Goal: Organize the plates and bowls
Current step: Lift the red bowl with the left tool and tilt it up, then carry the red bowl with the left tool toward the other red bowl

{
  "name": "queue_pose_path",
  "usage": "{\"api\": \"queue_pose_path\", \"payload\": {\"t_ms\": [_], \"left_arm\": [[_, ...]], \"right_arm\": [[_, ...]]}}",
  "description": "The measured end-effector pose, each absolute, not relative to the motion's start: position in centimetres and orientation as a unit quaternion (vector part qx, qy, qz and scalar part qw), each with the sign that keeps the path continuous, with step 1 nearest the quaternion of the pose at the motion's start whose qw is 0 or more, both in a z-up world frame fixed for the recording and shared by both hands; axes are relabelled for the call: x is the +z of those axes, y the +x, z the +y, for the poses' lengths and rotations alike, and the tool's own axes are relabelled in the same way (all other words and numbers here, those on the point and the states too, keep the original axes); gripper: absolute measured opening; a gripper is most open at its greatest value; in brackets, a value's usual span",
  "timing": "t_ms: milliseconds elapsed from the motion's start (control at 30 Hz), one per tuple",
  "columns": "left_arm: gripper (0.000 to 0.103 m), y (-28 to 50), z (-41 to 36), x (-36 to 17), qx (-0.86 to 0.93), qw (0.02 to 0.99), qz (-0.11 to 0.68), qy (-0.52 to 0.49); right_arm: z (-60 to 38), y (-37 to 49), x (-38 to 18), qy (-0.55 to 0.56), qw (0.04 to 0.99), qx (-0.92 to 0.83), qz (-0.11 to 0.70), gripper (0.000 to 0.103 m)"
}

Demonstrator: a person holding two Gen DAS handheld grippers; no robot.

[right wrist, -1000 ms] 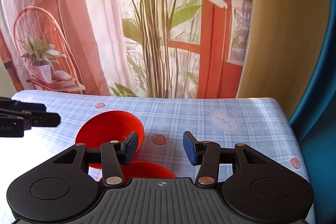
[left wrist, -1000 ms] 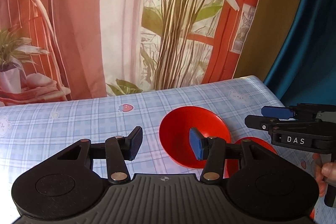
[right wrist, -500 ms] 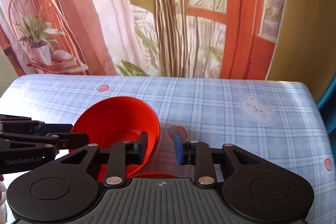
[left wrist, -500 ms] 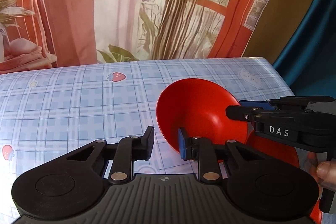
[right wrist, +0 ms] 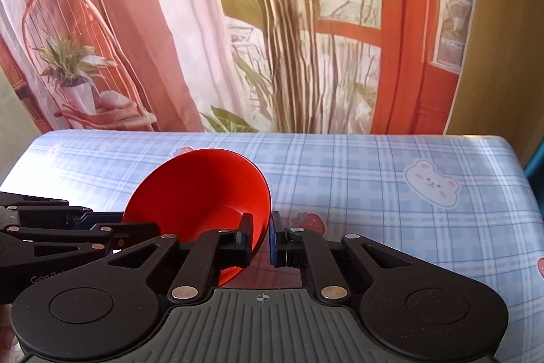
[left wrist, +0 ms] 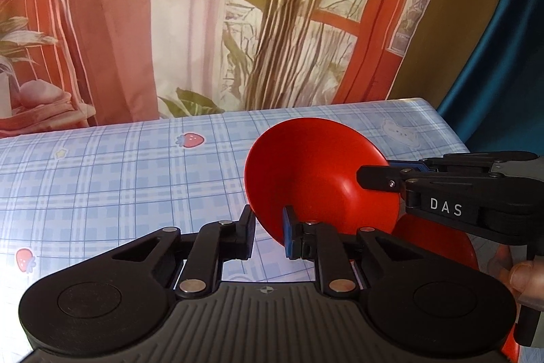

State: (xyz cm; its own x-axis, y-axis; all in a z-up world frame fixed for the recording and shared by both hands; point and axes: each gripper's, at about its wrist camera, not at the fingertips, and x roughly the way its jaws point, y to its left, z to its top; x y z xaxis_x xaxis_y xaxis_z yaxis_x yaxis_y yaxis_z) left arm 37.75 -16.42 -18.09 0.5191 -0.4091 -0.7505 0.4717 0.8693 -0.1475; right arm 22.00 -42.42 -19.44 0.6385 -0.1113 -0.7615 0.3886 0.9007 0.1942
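Your left gripper (left wrist: pixel 268 232) is pinching the near rim of the red bowl (left wrist: pixel 316 172), jaws closing the last bit, one finger outside the wall and the blue pad inside it. Your right gripper (right wrist: pixel 261 238) has clamped the same bowl on its right-hand rim, black finger inside the bowl, blue pad outside, jaws pressed tight on the wall. In the left wrist view the right gripper comes in from the right, its tips on the bowl's right edge; in the right wrist view the left gripper enters from the left and meets the bowl's left edge. The bowl is tilted, its mouth turned up and toward the cameras. Whether its base still touches the table can't be told. A second red dish (left wrist: pixel 442 244) lies just beside and below the bowl, mostly hidden behind the grippers. Both sit over the blue plaid tablecloth (right wrist: pixel 374 179), on its right half. Part of your hand (left wrist: pixel 520 278) shows at the right edge.
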Motion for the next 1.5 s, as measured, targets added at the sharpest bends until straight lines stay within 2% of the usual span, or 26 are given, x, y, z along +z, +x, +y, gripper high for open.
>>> {"api": "queue_pose_path", "payload": {"t_ms": [600,1067,1500], "left_arm": [[0.018,31.1,-17.7,-11.7,-0.272,0.887,0.366,0.067],[0.019,27.5,-19.0,-11.6,-0.3,0.875,0.373,0.079],[0.019,27.3,-19.7,-12.7,-0.309,0.86,0.394,0.092]], "right_arm": [[-41.6,15.9,-13.5,0.163,0.91,-0.153,0.35,0.009],[-41.7,10.3,-12.8,0.164,0.907,-0.171,0.348,0.009],[-42.0,8.4,-14.1,0.173,0.901,-0.176,0.358,0.009]]}}
